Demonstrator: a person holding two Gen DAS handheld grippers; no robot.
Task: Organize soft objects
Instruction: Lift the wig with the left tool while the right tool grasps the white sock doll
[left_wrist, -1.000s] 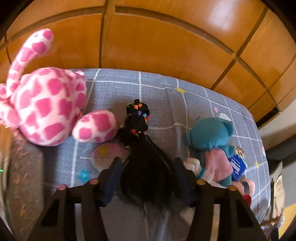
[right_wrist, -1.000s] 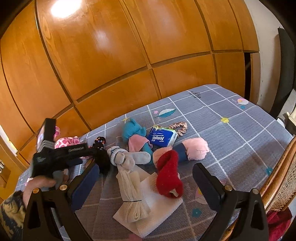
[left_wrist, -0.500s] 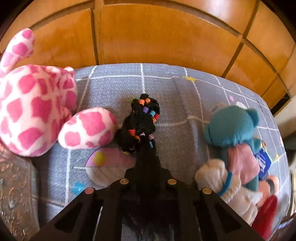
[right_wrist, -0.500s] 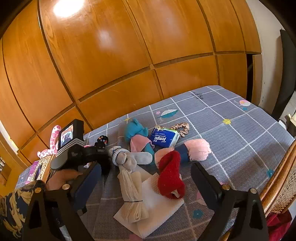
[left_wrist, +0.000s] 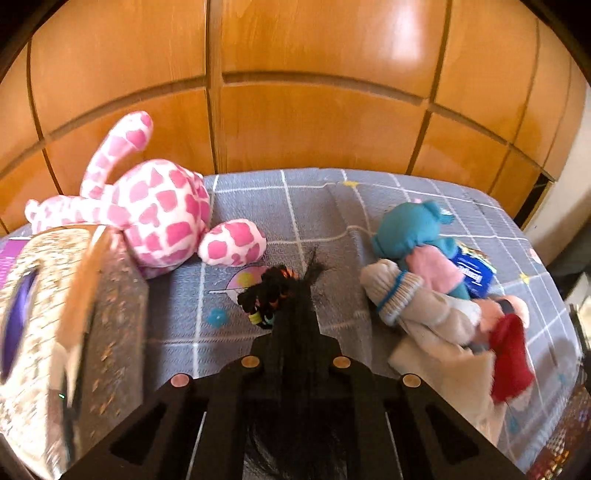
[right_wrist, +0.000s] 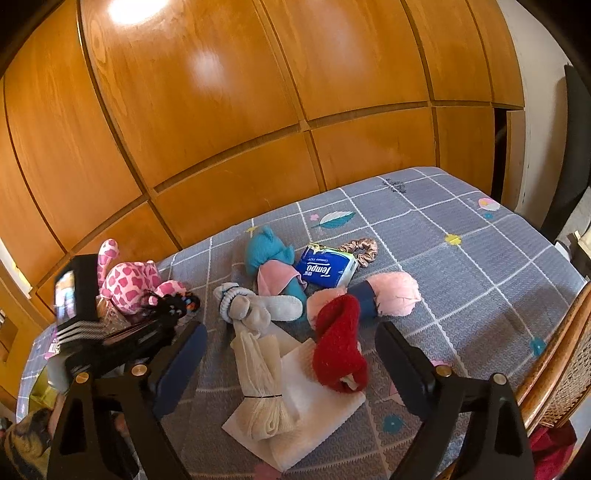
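Note:
My left gripper (left_wrist: 295, 332) is shut on a black hair piece with coloured beads (left_wrist: 267, 299) and holds it above the grey checked bed cover (left_wrist: 314, 206). It also shows in the right wrist view (right_wrist: 173, 308). My right gripper (right_wrist: 288, 354) is open and empty, hovering over a cream sock bundle (right_wrist: 258, 380), a white cloth (right_wrist: 314, 410) and a red sock (right_wrist: 340, 343). A pink spotted plush (left_wrist: 147, 210) lies far left. A teal plush (left_wrist: 410, 229) lies right.
A glittery box (left_wrist: 55, 325) stands at the left, close under my left gripper. A blue tissue pack (right_wrist: 327, 267), a bronze scrunchie (right_wrist: 364, 249), a grey sock (right_wrist: 258, 308) and pink fluffy items (right_wrist: 397, 293) lie mid-bed. Wood panelling stands behind. A wicker chair (right_wrist: 554, 350) is at right.
My left gripper closed on the black hair piece, lifted it and drew back leftward toward the glittery box. My right gripper stayed open and hardly moved.

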